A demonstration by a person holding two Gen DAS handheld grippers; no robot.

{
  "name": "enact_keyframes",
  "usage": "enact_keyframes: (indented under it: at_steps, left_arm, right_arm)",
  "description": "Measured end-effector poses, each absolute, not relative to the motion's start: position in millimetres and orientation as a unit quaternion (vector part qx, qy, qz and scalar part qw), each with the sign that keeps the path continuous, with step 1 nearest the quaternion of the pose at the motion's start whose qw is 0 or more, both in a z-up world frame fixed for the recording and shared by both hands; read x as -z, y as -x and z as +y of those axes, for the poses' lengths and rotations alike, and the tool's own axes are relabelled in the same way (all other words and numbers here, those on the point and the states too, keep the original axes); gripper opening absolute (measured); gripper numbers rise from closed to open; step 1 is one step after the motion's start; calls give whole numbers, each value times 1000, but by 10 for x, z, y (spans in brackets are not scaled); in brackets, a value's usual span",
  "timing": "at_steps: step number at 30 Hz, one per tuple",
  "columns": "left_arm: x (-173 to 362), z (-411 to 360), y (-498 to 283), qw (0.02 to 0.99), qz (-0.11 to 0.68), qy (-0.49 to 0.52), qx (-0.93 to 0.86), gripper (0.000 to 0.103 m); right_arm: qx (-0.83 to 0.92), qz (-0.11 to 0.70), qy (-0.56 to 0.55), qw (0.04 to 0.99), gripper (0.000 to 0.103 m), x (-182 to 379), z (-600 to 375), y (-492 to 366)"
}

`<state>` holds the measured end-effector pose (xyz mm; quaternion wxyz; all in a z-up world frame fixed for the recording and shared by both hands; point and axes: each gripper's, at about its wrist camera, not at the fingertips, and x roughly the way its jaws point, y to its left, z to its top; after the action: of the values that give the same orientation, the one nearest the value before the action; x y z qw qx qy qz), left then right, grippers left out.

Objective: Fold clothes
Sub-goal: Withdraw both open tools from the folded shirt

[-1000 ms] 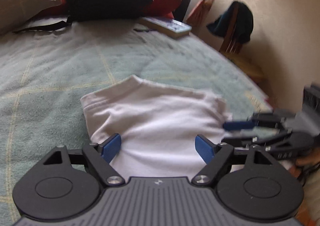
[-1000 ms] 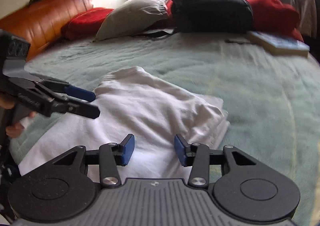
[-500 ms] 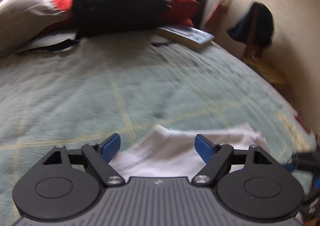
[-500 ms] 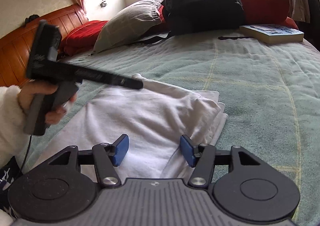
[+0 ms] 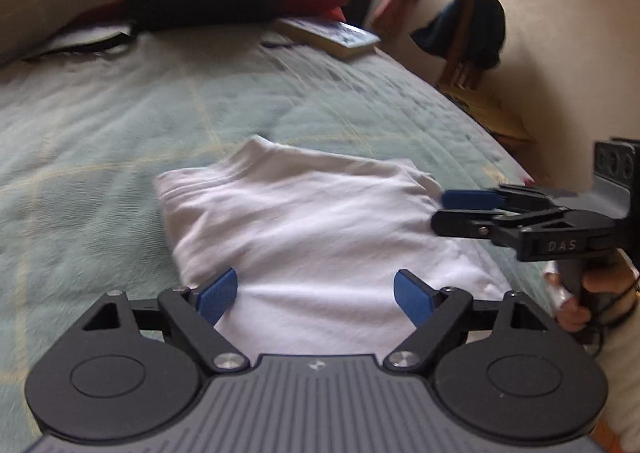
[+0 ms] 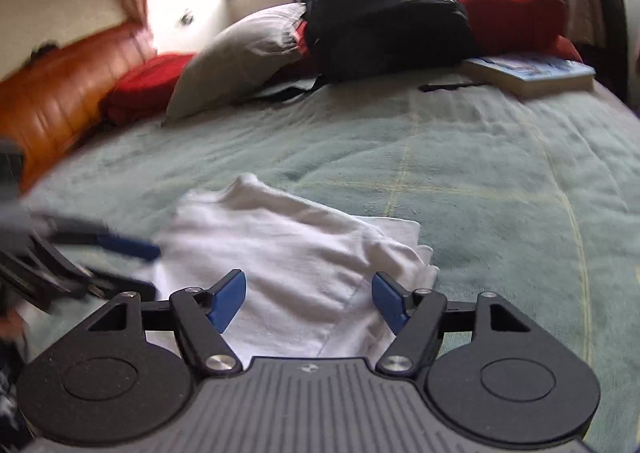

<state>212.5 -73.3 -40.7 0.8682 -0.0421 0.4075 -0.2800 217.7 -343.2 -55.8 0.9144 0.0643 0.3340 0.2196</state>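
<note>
Right gripper [image 6: 306,299] jaws have just been opening wider, both grippers spread and empty over the folded shirt [image 5: 312,221]; next, maybe fold toward 12 o'clock.

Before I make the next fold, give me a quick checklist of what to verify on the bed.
1. White garment lying on the green blanket, folded: ok.
2. Left hand-held gripper open, nothing between its pads: ok.
3. Right hand-held gripper open after its jaws have just been widening, above the cloth: ok.
4. Book and black backpack apart from the garment: ok.
5. Layers aligned at the right edge: not ok, edges stagger.
</note>
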Motion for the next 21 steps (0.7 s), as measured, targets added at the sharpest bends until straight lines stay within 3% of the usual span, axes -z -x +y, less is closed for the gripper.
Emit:
enact_keyframes:
  at_steps: [5, 12, 21]
  left_arm:
    - [223, -744, -1549, 860, 392, 26, 326, 87]
    - [496, -733, -875, 840, 434, 47, 323, 87]
    - [103, -471, -564, 914, 362, 6, 182, 93]
  right_arm:
    - [-197, 309, -33, 930, 84, 394, -3465, -1837]
    - [-196, 320, -38, 926, 85, 433, -3438, -1574]
    - [-239, 324, 20, 915, 92, 403, -2933, -1035]
